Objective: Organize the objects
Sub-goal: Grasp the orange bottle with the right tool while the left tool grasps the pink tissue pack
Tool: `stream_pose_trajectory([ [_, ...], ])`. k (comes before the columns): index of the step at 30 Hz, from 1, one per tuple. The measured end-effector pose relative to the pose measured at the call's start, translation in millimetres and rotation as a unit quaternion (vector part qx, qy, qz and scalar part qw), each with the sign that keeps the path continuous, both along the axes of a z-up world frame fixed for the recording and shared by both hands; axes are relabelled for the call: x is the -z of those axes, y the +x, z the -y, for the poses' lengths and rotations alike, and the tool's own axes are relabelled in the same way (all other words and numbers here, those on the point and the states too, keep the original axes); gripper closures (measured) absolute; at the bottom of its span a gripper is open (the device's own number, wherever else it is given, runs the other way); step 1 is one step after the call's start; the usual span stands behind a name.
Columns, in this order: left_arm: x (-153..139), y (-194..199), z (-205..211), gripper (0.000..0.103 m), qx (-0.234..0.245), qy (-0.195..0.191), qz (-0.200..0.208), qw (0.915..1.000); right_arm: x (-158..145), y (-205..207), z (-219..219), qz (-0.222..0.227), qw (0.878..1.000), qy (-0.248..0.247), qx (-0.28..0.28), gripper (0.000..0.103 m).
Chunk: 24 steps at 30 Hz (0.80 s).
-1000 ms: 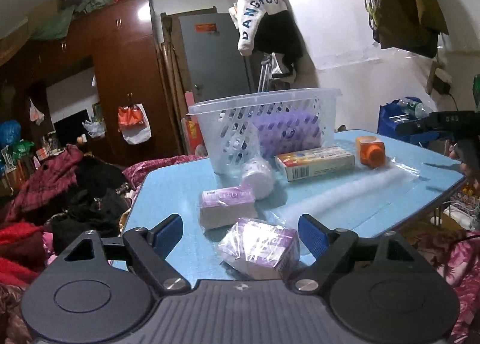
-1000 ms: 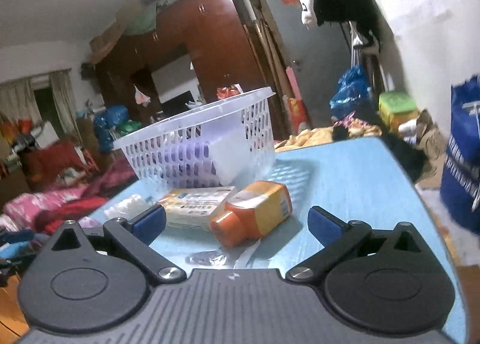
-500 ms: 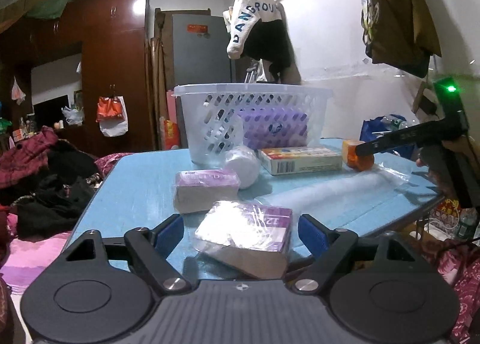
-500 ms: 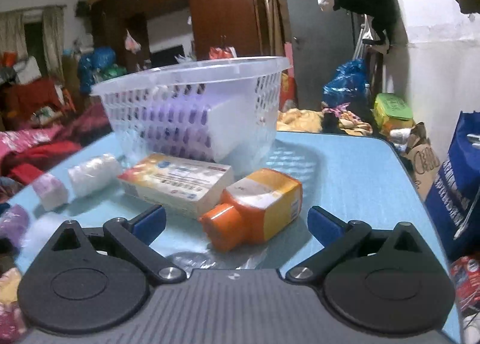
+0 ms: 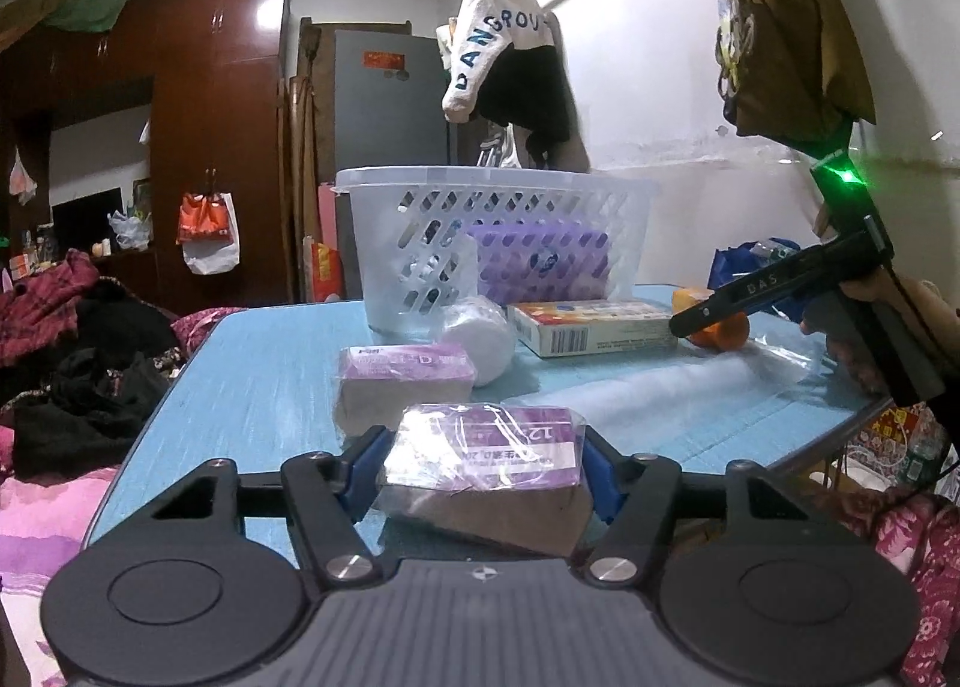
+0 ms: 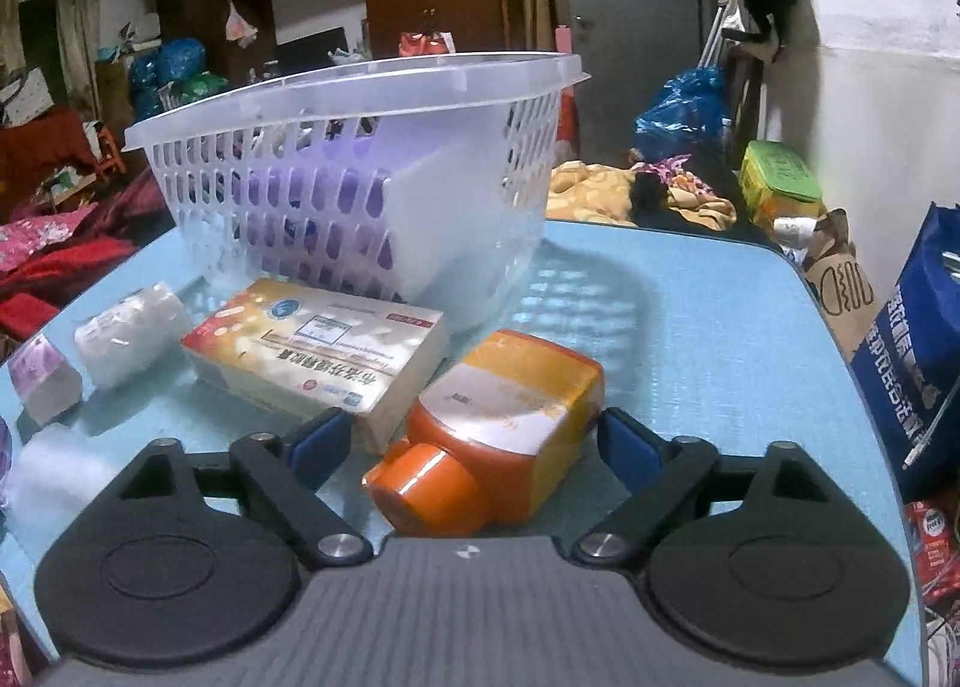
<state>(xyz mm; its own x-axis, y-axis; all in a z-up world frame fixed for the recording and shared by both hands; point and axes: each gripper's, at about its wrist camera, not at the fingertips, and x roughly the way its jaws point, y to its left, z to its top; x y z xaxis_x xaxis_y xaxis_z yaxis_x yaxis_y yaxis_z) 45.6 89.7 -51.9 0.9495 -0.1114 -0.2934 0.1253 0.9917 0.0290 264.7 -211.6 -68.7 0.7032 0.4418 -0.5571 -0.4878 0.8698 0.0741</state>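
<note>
**Paired grasps at the near edge of the counter, ahead of loading the basket.**
Nearest, the left gripper (image 5: 483,462) has just been closing, and its blue fingers (image 5: 360,468) now pinch the wrapped purple tissue pack (image 5: 483,450) at both ends. The right gripper (image 6: 474,444) has also been closing; its fingers (image 6: 318,444) straddle the orange bottle (image 6: 489,429) lying on its side, apparently not yet pressing. Good practice: close squarely on the bottle's flat sides, lift both items clear of the yellow box (image 6: 318,342) and white roll (image 6: 129,333), then lower them over the white basket's (image 6: 354,87) rim on the blue counter (image 6: 690,327).
</note>
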Motion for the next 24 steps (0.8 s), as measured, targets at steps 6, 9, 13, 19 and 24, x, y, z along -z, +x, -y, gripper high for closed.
stream_pose_trajectory([
  [6,-3,-3,1,0.035,0.003,0.003,0.006,1.0000,-2,4,7,-0.015,1.000,0.015,-0.009,0.031],
  [9,-4,-3,2,0.035,0.003,0.003,0.006,1.0000,-3,6,7,-0.021,1.000,0.017,-0.011,0.031],
  [13,-5,-3,1,0.035,0.003,0.003,0.006,1.0000,-5,10,6,-0.027,0.999,0.018,-0.011,0.032],
  [19,-8,-6,2,0.035,0.006,0.001,0.015,0.9999,-8,1,15,0.011,1.000,0.022,-0.009,0.042],
  [24,-13,-6,1,0.035,0.010,-0.013,0.025,0.9996,-18,-7,33,0.042,0.998,0.045,-0.012,0.043],
])
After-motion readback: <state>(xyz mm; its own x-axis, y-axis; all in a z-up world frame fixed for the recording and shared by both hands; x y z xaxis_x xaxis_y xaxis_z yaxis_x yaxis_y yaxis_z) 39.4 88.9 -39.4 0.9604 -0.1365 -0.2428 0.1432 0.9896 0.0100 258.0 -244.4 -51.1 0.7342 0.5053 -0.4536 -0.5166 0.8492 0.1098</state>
